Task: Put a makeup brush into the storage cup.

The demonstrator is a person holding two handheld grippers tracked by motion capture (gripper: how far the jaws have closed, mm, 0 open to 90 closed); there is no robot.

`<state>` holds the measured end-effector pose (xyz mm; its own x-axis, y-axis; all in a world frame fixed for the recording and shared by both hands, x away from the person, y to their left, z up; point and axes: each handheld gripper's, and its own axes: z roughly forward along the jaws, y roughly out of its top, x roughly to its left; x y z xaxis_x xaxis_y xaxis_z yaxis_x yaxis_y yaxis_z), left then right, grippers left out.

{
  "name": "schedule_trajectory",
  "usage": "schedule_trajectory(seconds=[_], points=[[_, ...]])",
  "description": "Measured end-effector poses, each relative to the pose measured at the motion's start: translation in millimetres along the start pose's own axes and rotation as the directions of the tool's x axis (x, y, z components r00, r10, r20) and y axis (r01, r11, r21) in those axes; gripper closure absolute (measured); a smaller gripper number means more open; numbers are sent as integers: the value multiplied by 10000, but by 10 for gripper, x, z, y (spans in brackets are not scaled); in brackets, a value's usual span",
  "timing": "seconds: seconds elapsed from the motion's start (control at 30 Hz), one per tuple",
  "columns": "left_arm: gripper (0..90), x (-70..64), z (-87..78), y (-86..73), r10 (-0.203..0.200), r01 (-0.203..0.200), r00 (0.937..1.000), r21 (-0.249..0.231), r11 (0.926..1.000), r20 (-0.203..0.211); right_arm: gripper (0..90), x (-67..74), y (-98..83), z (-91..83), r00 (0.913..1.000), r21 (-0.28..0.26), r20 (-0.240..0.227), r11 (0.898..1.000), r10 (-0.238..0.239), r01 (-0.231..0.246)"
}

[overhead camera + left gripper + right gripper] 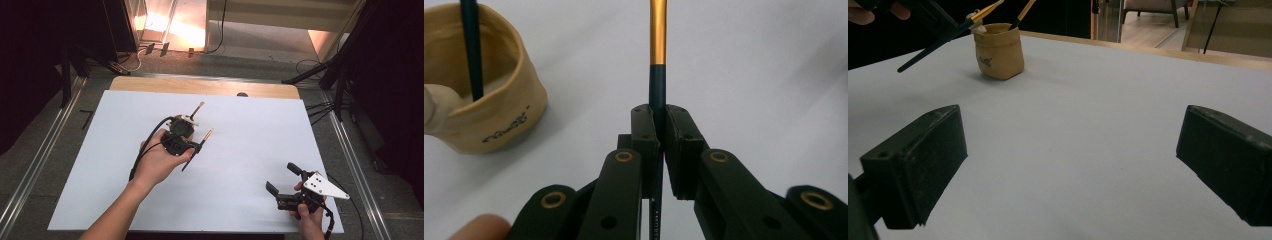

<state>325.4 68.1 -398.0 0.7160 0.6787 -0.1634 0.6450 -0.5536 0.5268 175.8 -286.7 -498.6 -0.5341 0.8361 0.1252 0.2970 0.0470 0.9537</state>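
Left tongs (659, 130): clenched on brush (657, 50)
Brush axis: along the tongs, gold end ahead, past their tips
Right tongs (1068, 165): released, over desk (1098, 100)
Pouch (499, 100): beside left tongs

Work surface: white sheet on a wooden table.

The table (205, 86) shows bare wood only along its far edge; a white sheet (250, 150) covers the rest. One tan fabric pouch (998, 50) stands upright directly on the sheet, left of centre, mouth open, with a dark brush handle (472, 50) leaning inside it. Dark printed lettering is on the pouch wall, not legible.
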Motion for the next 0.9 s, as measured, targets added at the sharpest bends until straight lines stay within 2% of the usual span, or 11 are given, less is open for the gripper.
schedule_trajectory(seconds=[0.2, 0.43, 0.7, 0.9], points=[[848, 37, -49, 1, -41, 40, 10000, -303, 9995, -32, 2, 5, -1, 5, 10000, 42, 9, 10000, 31, -31], [848, 86, -123, 0, -125, 123, 9999, -993, 9950, -10, 2, 4, -2, 5, 10000, 44, 23, 10000, 31, -31], [848, 105, -196, -6, -143, 109, 9997, -1715, 9851, -186, 2, 2, -3, 8, 10000, 49, 42, 10000, 58, -58], [848, 138, -249, -11, -153, 102, 9997, -2258, 9741, -207, 2, 2, -5, 12, 10000, 63, 49, 10000, 47, -48]])
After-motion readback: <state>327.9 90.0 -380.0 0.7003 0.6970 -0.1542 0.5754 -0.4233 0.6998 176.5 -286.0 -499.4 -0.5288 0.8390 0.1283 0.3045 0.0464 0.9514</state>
